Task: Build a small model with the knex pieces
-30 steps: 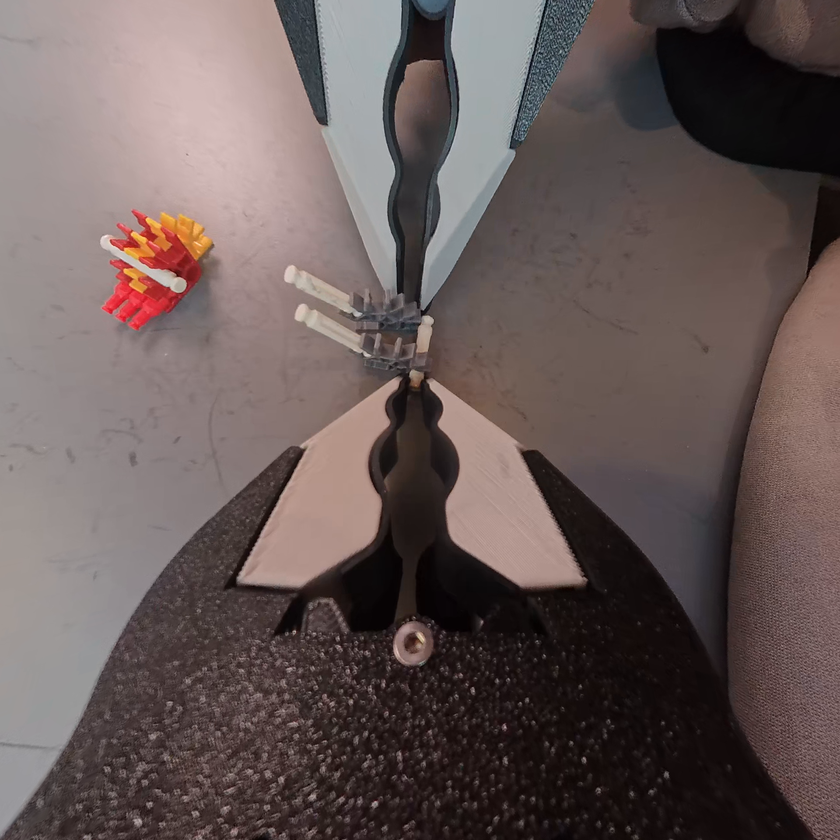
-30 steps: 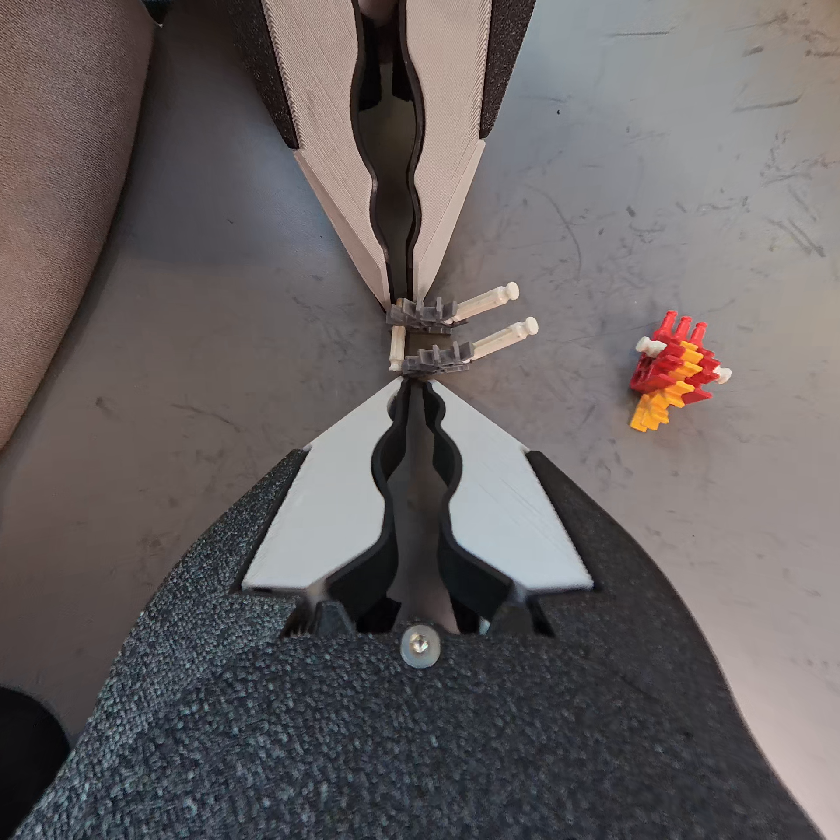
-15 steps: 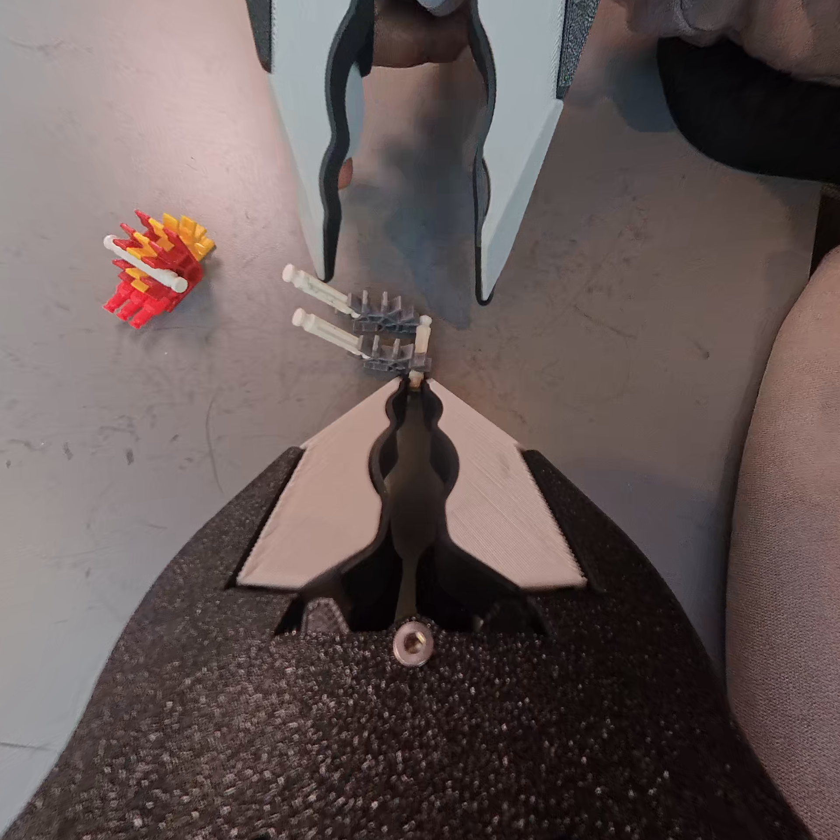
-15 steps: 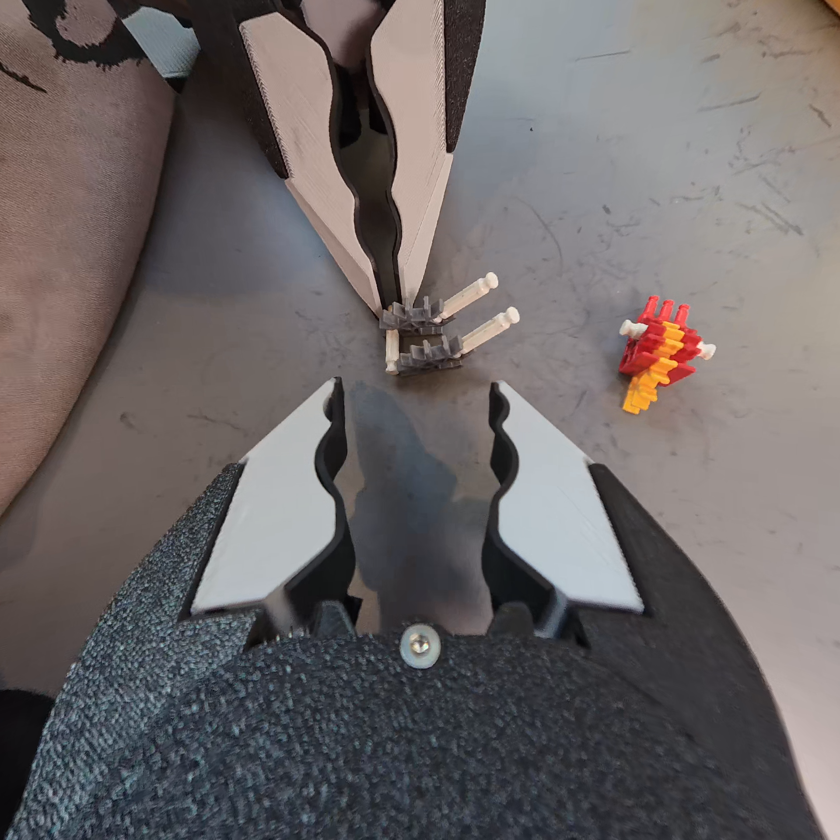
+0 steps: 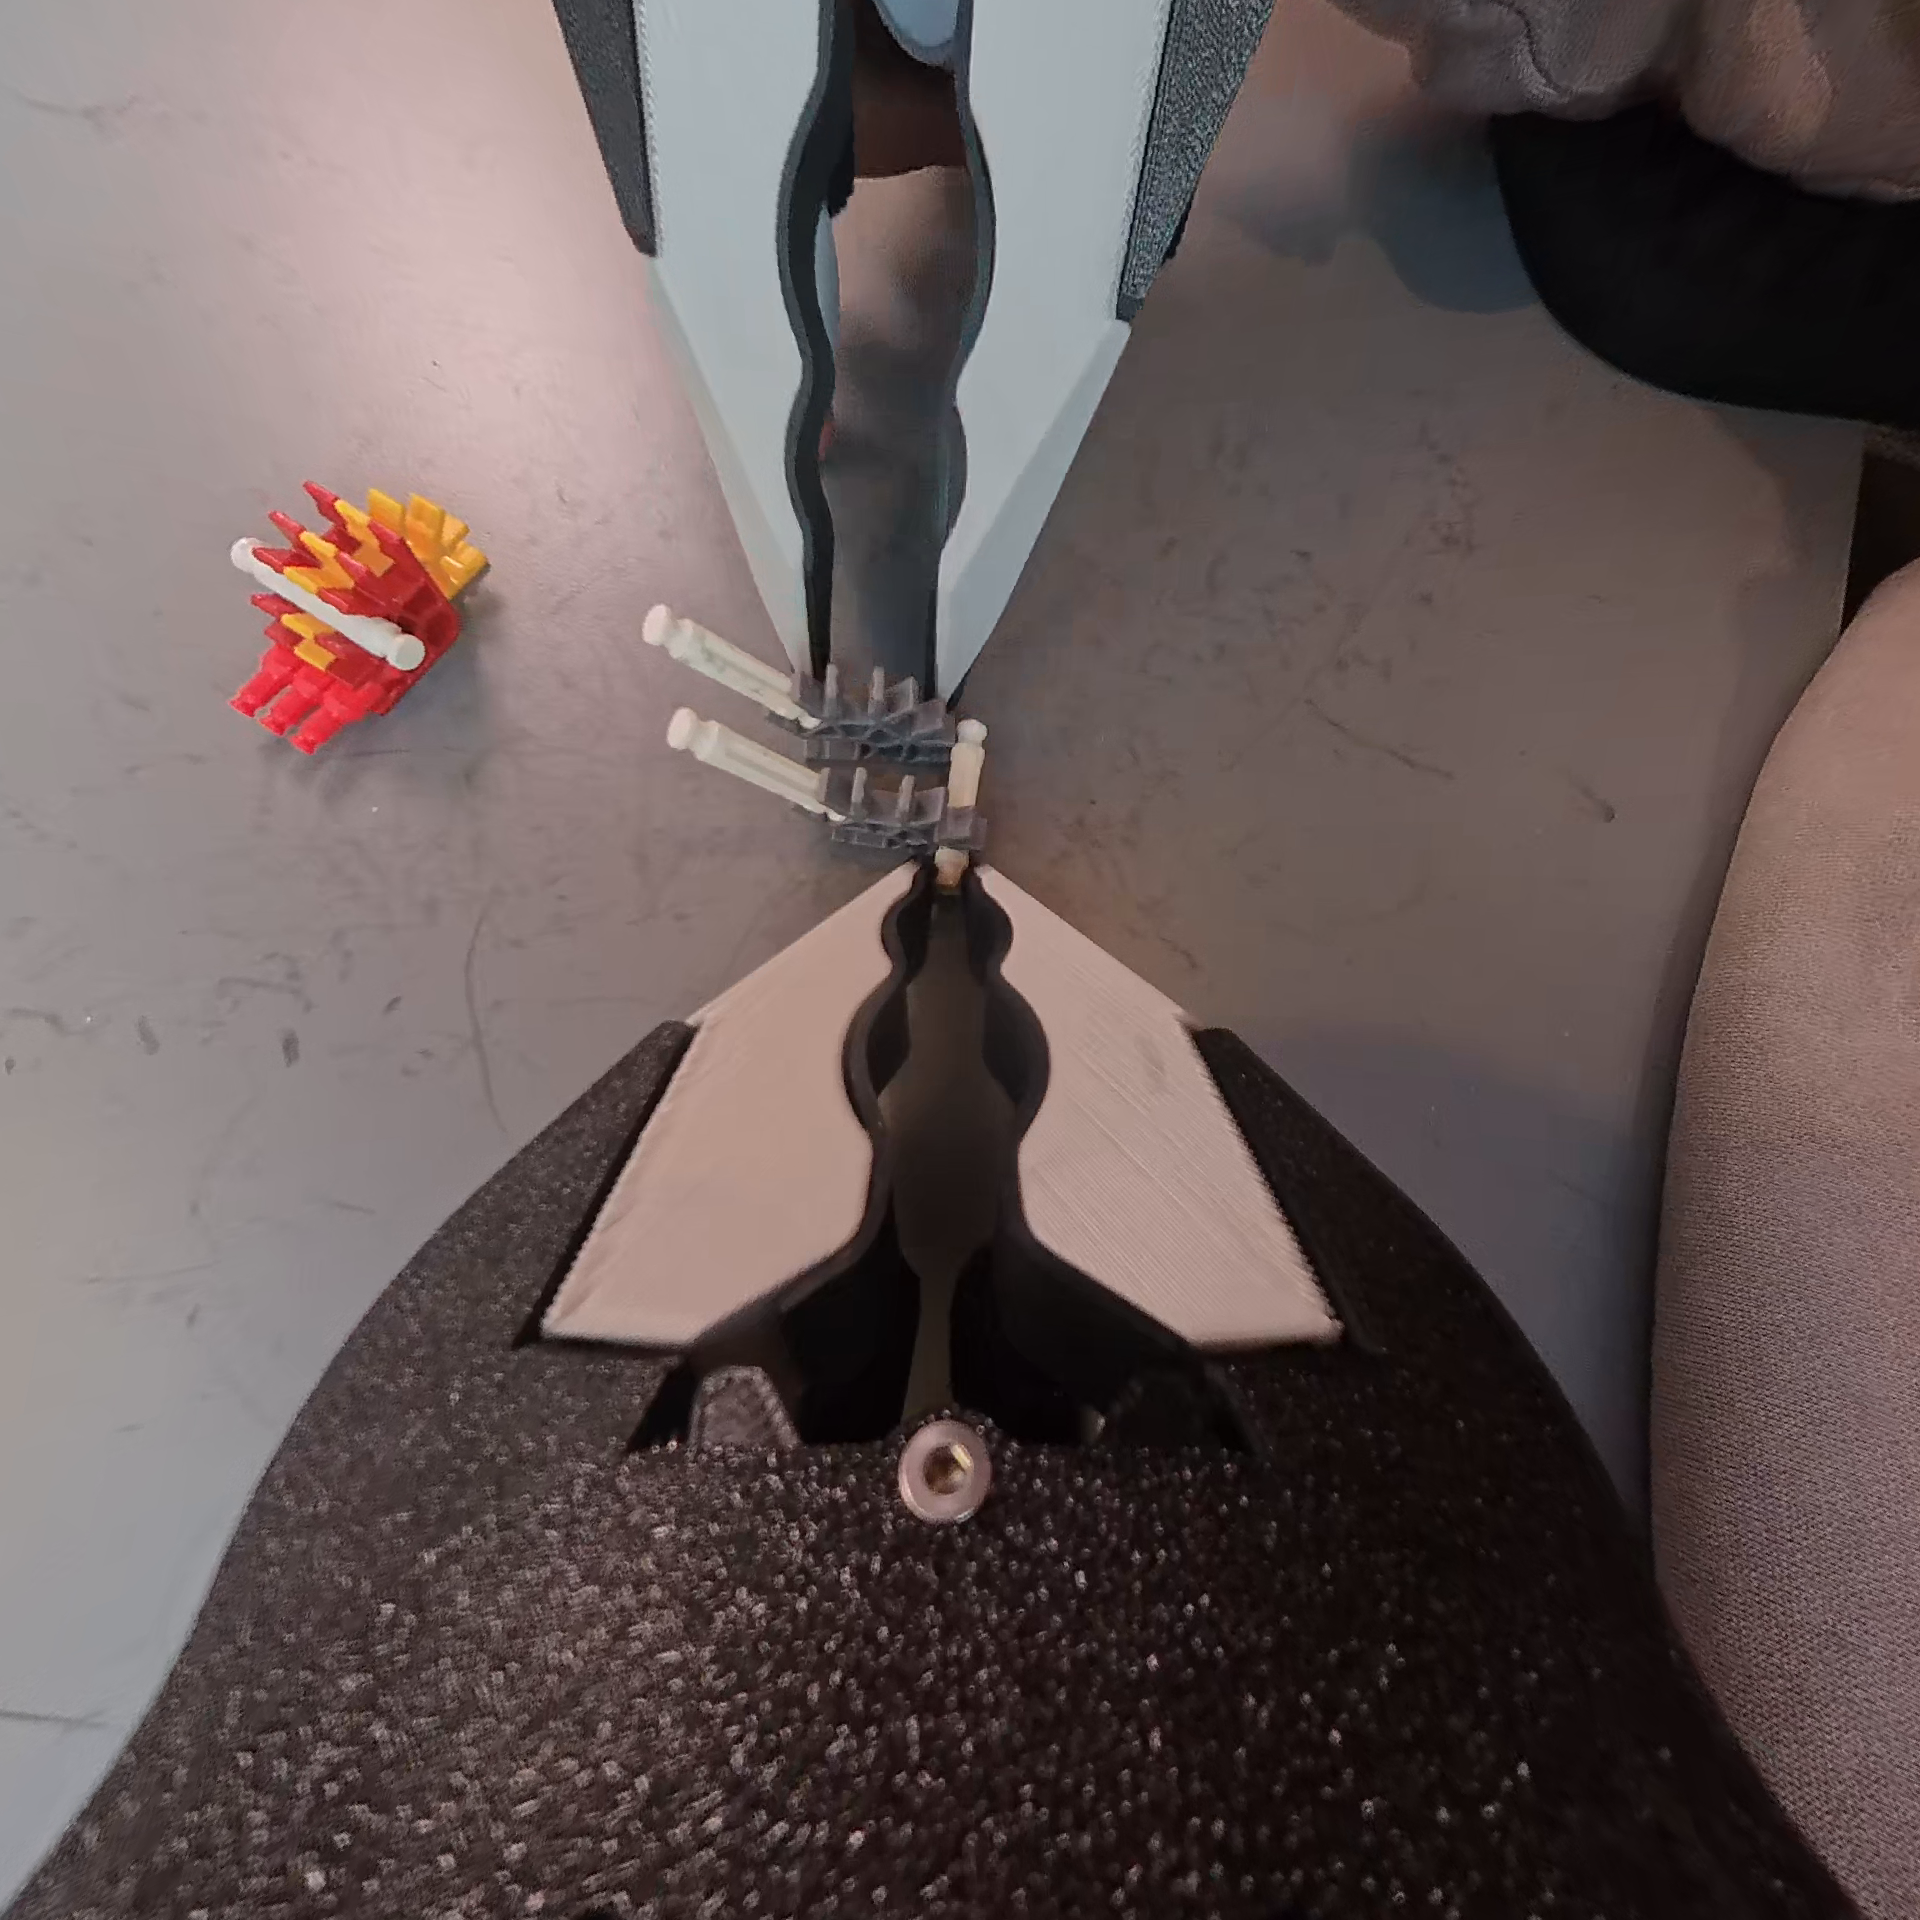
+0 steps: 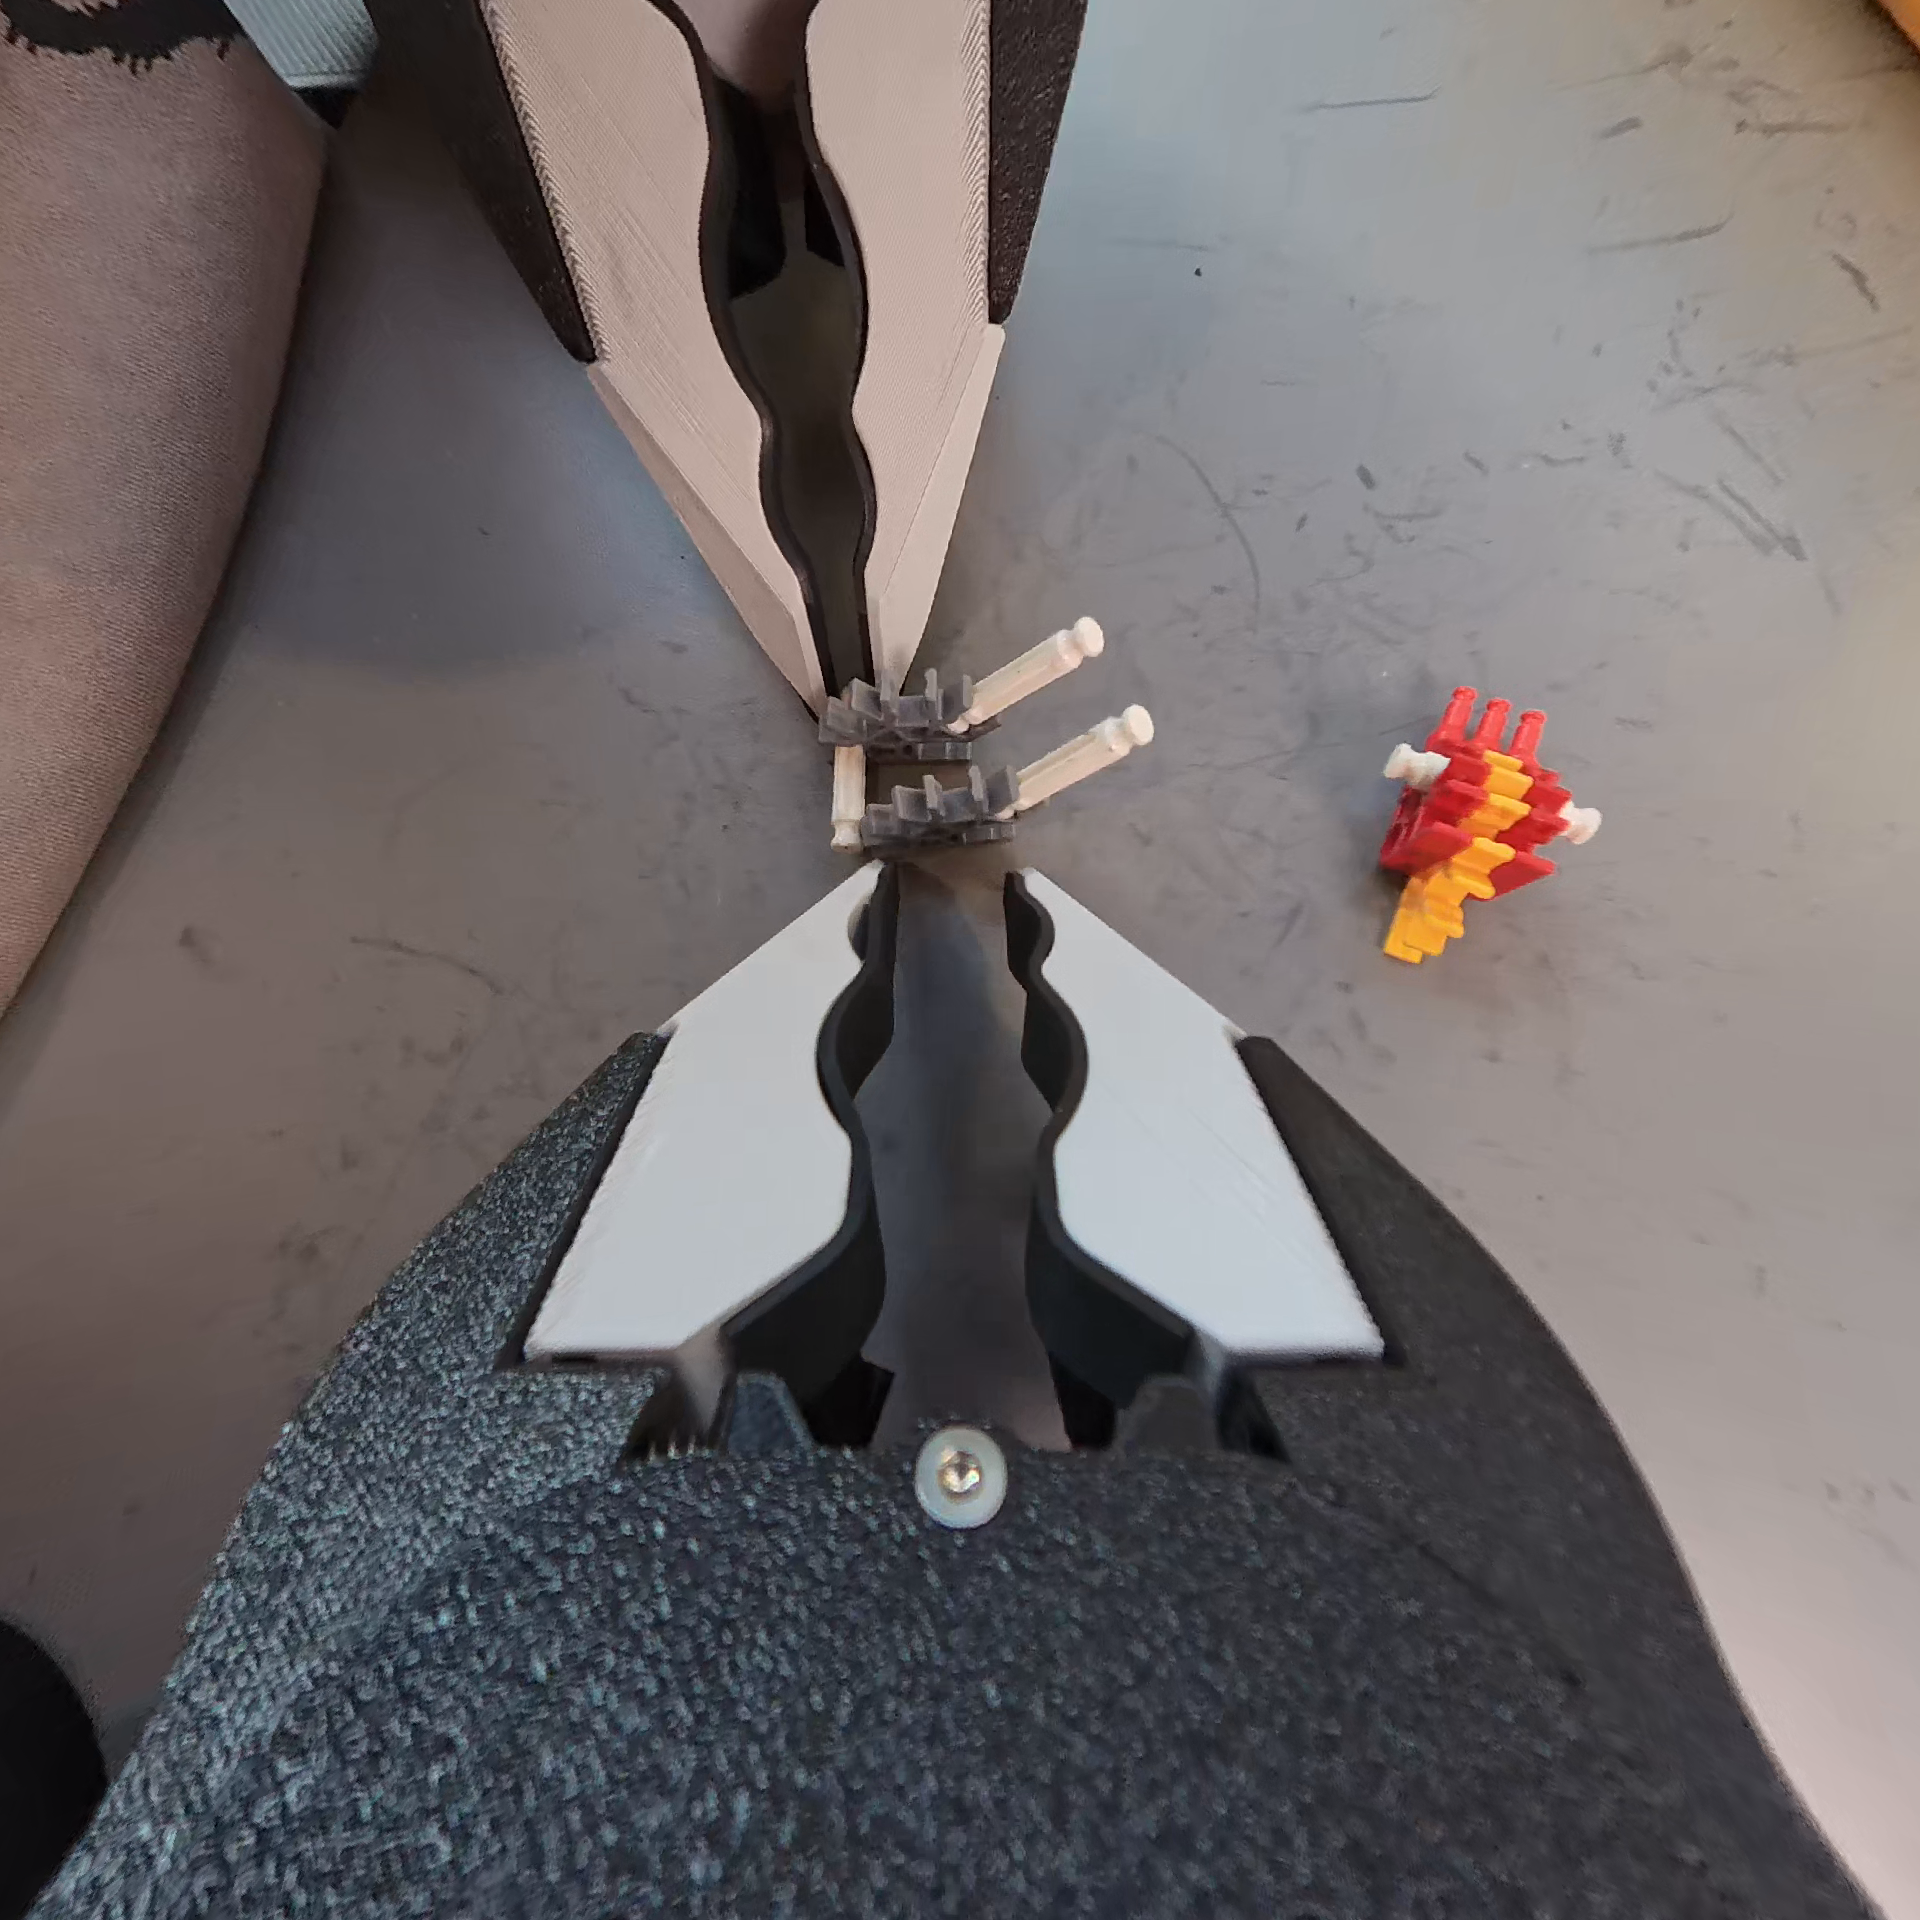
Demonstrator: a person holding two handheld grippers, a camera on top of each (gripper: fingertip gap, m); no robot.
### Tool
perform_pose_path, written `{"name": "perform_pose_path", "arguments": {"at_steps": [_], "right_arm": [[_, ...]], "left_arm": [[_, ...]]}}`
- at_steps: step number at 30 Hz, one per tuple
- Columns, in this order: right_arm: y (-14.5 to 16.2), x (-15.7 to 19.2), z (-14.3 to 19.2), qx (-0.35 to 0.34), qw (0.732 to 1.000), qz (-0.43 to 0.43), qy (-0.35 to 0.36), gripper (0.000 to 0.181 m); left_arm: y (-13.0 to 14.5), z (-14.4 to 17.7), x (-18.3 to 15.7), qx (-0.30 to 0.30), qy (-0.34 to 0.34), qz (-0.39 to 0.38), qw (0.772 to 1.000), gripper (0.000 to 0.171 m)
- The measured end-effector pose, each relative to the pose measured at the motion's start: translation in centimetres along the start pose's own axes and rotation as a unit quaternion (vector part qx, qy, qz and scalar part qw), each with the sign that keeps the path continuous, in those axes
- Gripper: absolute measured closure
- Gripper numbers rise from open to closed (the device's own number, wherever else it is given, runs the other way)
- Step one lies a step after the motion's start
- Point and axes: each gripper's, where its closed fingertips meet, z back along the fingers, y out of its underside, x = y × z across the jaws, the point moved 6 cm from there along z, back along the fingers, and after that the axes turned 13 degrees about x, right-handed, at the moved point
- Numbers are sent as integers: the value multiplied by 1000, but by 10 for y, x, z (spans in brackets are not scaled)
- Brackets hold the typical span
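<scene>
Our left gripper (image 5: 948, 883) stayed pinched on the grey toothed assembly (image 5: 883, 764)'s white peg. Our right gripper (image 6: 940, 883), spread wide half a second earlier, had narrowed around the assembly's far end. The red-and-yellow block cluster (image 6: 1475, 821) lay apart.

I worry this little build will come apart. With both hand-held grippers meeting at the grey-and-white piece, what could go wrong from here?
1. The left hand-held gripper pinches only the end of the short white rod, so the grey-and-white piece might pivot or slip free.
2. The right hand-held gripper has its jaws apart at one grey connector; closing off-centre could twist the push-fit joints loose.
</scene>
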Motion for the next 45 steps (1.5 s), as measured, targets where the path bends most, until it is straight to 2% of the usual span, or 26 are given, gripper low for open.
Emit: {"name": "perform_pose_path", "arguments": {"at_steps": [14,20,23,26,31,35,41,45], "right_arm": [[1,0,1,7,1000,-5,17,165],[2,0,6,-32,999,-34,-22,123],[-3,1,1,-23,999,-21,-5,115],[-7,-3,-1,-37,999,-31,-10,119],[-6,-9,16,-81,994,-50,-47,146],[-8,-14,13,-78,992,-80,-56,135],[-7,-12,6,-63,991,-89,-74,140],[-7,-5,4,-54,995,-60,-66,124]], "left_arm": [[0,0,-1,-1,-4,-3,1000,166],[0,-1,0,-3,0,0,1000,166],[0,-1,0,-2,0,1,1000,166],[-1,-1,0,0,1,4,1000,166],[-2,0,-1,11,-9,-2,1000,166],[-3,0,-2,27,-17,-6,999,166],[-5,0,-3,42,-26,-2,999,166],[-6,0,-4,51,-39,-3,998,166]]}}
